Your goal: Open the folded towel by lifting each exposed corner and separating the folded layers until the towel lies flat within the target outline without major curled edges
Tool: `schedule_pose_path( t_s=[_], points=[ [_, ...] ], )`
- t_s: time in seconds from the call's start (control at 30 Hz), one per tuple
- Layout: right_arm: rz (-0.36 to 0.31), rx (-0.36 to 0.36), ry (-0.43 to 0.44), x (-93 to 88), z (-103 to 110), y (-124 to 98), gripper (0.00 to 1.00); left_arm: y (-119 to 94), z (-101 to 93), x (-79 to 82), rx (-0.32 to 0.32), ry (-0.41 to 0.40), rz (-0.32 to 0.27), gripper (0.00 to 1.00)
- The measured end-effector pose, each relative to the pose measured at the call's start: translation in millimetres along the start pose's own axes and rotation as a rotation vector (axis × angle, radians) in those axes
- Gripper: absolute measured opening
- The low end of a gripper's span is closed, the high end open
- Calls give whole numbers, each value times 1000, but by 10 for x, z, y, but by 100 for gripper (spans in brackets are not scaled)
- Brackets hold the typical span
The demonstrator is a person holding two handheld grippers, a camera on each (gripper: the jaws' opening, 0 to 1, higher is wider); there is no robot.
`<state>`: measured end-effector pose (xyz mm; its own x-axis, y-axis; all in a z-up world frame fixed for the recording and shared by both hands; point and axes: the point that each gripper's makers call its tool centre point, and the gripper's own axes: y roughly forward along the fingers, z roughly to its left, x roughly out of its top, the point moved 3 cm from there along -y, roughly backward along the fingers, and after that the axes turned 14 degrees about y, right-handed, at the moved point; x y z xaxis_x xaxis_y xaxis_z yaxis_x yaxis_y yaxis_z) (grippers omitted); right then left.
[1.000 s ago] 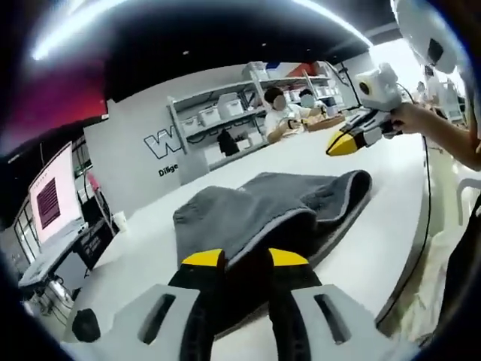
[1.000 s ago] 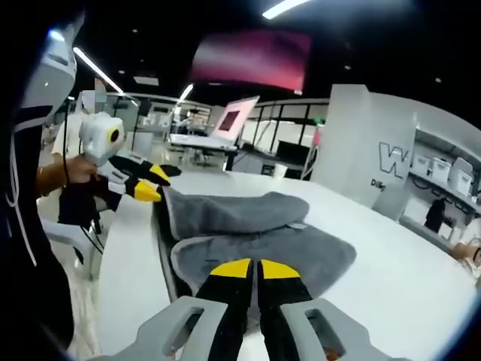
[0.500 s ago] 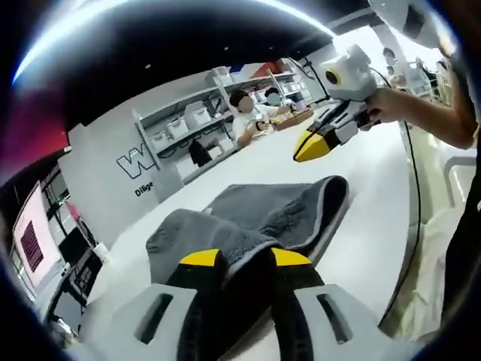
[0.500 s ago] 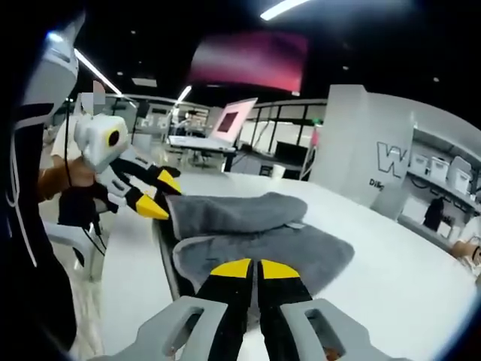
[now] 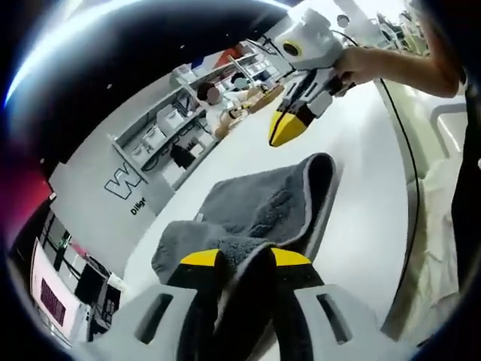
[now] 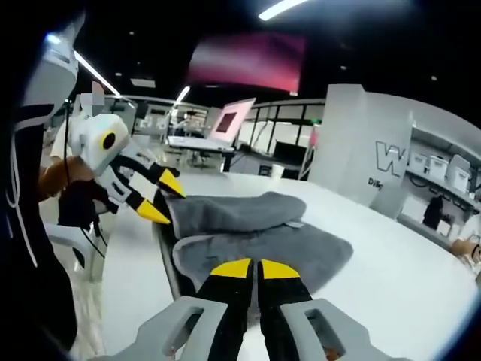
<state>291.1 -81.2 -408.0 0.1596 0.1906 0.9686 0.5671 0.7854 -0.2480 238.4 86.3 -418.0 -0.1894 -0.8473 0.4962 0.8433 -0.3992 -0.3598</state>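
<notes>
1. Left gripper view, lower centre: the left claw (image 5: 244, 259) rises from the bottom edge, its yellow-tipped jaws parted around a raised fold of the grey towel (image 5: 263, 207) — grasping the cloth, which fills the gap between the tips.
2. Same view, centre: the towel lies on the white surface (image 5: 361, 195), still folded, with a thick doubled edge curving along its right side.
3. Same view, upper right: the right claw (image 5: 285, 128) hangs above the far end of the towel, held by a hand (image 5: 361, 64); its yellow tips are pressed together and apart from the cloth.
4. Right gripper view, lower centre: the right claw (image 6: 246, 268) is clenched, jaws side by side with nothing between them, in front of the near edge of the towel (image 6: 263, 241).
5. Same view, centre: the towel shows two stacked layers — an upper fold towards the frame's left and a broader lower layer spreading right over the surface (image 6: 391, 278).
6. Same view, centre left: the left claw (image 6: 161, 199) meets the left end of the upper fold, its jaws spread above and below the fold's edge.
7. Both views, background: shelving (image 5: 161, 135) with white bins stands against a wall.
</notes>
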Motion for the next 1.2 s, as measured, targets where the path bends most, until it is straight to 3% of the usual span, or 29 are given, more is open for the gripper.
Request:
schedule_pose_path(
  t_s=[0.33, 0.53, 0.83, 1.0, 1.2],
  points=[
    [-1, 1, 3, -3, 4, -4, 0, 39, 11, -65, -36, 128, 44, 24],
    [-3, -3, 2, 8, -8, -18, 0, 163, 8, 48, -68, 208, 34, 24],
    [-4, -7, 3, 15, -23, -34, 0, 217, -13, -6, -117, 248, 61, 22],
    [-4, -6, 6, 10, -23, -26, 0, 221, -1, -17, -129, 231, 48, 7],
    [-2, -3, 8, 4, -13, -16, 0, 224, 56, -18, -112, 188, 33, 4]
  ],
)
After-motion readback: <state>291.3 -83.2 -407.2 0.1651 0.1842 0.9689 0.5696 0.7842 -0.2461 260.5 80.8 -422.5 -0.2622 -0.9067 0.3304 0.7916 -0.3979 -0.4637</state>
